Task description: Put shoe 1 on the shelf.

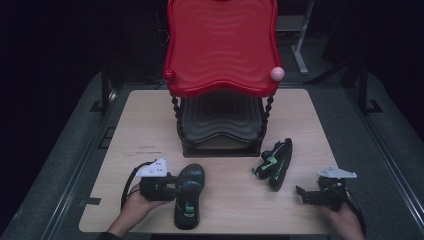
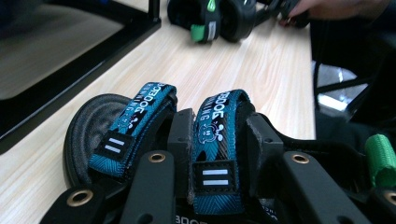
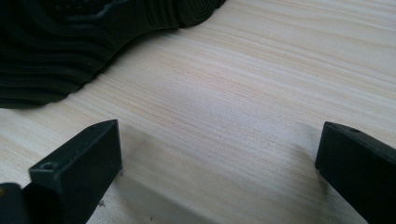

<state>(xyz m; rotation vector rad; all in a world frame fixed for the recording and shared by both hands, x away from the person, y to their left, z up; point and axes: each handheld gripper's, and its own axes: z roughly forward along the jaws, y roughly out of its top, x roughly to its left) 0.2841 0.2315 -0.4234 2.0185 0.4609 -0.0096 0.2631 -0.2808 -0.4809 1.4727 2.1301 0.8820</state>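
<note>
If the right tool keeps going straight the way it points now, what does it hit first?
Most likely the second sandal, lying on its side. The right tool, open and empty, points left across bare table, and that sandal's ribbed sole sits just ahead. Depth is hard to judge.

The high view looks forward and down over the whole desk (image 1: 225, 200), while both gripper views skim it closely, sharing the far sandal (image 2: 224, 18).
</note>
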